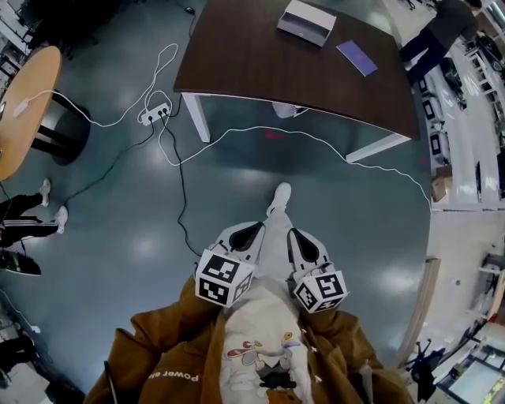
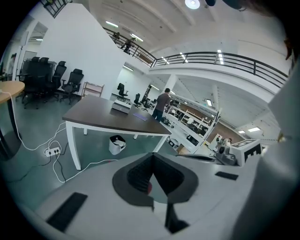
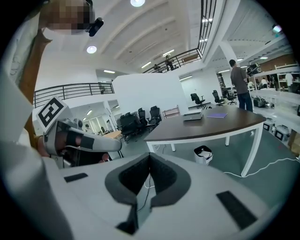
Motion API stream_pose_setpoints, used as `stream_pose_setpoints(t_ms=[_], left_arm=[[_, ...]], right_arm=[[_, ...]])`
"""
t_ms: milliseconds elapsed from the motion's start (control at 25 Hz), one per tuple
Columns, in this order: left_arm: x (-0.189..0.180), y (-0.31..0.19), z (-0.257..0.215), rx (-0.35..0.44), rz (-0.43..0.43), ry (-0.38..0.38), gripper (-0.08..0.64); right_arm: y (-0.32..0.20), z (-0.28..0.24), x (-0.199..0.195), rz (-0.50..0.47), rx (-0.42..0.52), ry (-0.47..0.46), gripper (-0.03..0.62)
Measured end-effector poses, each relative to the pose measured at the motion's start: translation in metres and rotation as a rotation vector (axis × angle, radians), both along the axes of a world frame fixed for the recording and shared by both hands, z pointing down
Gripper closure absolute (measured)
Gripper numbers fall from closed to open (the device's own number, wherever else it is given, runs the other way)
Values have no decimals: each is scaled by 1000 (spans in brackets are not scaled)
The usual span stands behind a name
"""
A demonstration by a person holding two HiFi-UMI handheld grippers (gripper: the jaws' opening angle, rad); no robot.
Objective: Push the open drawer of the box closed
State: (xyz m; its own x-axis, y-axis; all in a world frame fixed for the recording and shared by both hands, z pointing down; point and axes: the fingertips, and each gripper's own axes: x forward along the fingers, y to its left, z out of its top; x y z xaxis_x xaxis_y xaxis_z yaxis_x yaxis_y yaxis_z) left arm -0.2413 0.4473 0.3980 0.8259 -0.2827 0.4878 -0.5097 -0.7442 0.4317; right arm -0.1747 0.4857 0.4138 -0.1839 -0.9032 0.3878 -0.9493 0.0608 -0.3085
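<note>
Left tongs (image 1: 254, 228) and right tongs (image 1: 294, 234) are each pressed together, empty. The box (image 1: 306, 22) lies on the table (image 1: 237, 71), well apart from them.

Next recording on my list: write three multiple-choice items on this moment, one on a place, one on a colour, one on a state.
1. Where does the box stand?
A) on the dark table
B) on the floor
C) on a chair seat

2. What colour is the flat sheet beside the box?
A) red
B) purple
C) green

3. How do the fingers of the right gripper stand?
A) wide apart
B) closed on the box
C) together, nothing between them

Answers:
1 A: the box sits on the tabletop, well ahead of the person.
2 B: the sheet is plainly purple against the dark top.
3 C: the right gripper view shows its fingers meeting, with only floor behind them.
</note>
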Motion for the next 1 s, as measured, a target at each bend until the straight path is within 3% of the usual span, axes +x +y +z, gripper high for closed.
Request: stream_pose_setpoints(t_ms=[240, 520, 720, 1000], left_arm=[[64, -57, 20, 16, 14, -54, 554], [193, -165, 32, 3, 2, -120, 554], [281, -226, 23, 1, 4, -162, 554], [366, -280, 19, -8, 8, -186, 554]], right_arm=[[-57, 19, 68, 19, 14, -34, 587], [-175, 23, 218, 36, 25, -81, 586], [-236, 12, 301, 0, 32, -82, 586], [-293, 12, 376, -29, 30, -85, 586]])
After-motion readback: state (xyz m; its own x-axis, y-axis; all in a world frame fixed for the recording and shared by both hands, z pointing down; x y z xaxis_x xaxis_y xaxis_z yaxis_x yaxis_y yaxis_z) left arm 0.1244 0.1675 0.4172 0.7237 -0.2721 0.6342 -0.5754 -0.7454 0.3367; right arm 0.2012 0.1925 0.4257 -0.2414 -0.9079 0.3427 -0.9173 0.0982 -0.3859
